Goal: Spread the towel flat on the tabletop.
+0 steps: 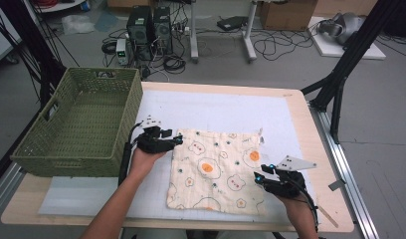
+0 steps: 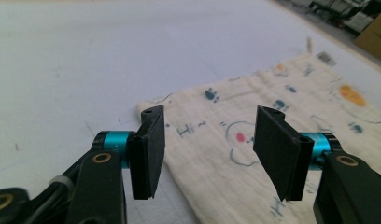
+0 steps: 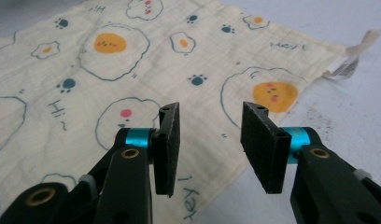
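Green basket (image 1: 79, 122) sits at 9 o'clock on the table (image 1: 295, 107), empty as far as visible. Left gripper (image 1: 177, 141) is just right of it, jaws spread, pointing toward 3 o'clock at the cloth's (image 1: 216, 169) far-left corner. In the left gripper view the gripper (image 2: 208, 148) hovers with that cloth (image 2: 254, 140) corner between and just beyond the pads, nothing pinched.

Cloth lies flat mid-table on the white mat (image 1: 226, 112), roughly square, egg and bear print, label tag (image 1: 262, 140) at its far-right corner; no real long axis.

Right gripper (image 1: 258, 177) at 5 o'clock, jaws also spread, aimed toward 10 o'clock over the cloth's right edge near the near-right corner. In the right gripper view the gripper (image 3: 209, 140) has the cloth (image 3: 132, 70) edge running under the gap, not gripped.

Judgement: both grippers about equally close, each at its own side; the left-hand corner lies straight ahead of the left jaws, so a short push forward and down would likely seat it.
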`<state>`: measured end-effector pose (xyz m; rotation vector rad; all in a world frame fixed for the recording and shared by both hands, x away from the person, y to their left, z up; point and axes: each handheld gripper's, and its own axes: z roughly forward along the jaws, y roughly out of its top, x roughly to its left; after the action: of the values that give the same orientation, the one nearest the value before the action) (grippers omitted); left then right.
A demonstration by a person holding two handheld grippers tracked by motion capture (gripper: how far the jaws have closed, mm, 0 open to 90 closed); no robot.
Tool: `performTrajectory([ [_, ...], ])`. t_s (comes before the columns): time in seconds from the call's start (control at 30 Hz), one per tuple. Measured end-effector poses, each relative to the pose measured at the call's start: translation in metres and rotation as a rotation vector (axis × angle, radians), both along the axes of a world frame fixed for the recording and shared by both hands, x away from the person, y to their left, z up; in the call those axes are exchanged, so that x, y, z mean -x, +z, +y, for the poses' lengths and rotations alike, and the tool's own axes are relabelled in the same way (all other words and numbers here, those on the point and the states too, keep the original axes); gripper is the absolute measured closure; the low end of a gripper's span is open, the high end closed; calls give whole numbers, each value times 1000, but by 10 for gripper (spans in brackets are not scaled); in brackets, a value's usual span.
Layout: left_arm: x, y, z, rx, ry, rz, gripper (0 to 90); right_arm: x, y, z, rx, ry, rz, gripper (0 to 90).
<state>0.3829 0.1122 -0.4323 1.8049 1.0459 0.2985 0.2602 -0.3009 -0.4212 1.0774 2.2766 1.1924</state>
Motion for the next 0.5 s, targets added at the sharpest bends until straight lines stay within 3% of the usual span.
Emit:
performTrajectory([
  [0.13, -13, -1, -8, -18, 7, 2, 433, -3, -2, -7, -22, -24, -4, 560],
  [0.37, -27, -5, -17, -69, 25, 19, 425, -5, -7, -12, -4, -33, -9, 547],
  [0.5, -28, -11, -23, -134, 5, 24, 424, -6, -7, -10, 7, -27, -13, 530],
])
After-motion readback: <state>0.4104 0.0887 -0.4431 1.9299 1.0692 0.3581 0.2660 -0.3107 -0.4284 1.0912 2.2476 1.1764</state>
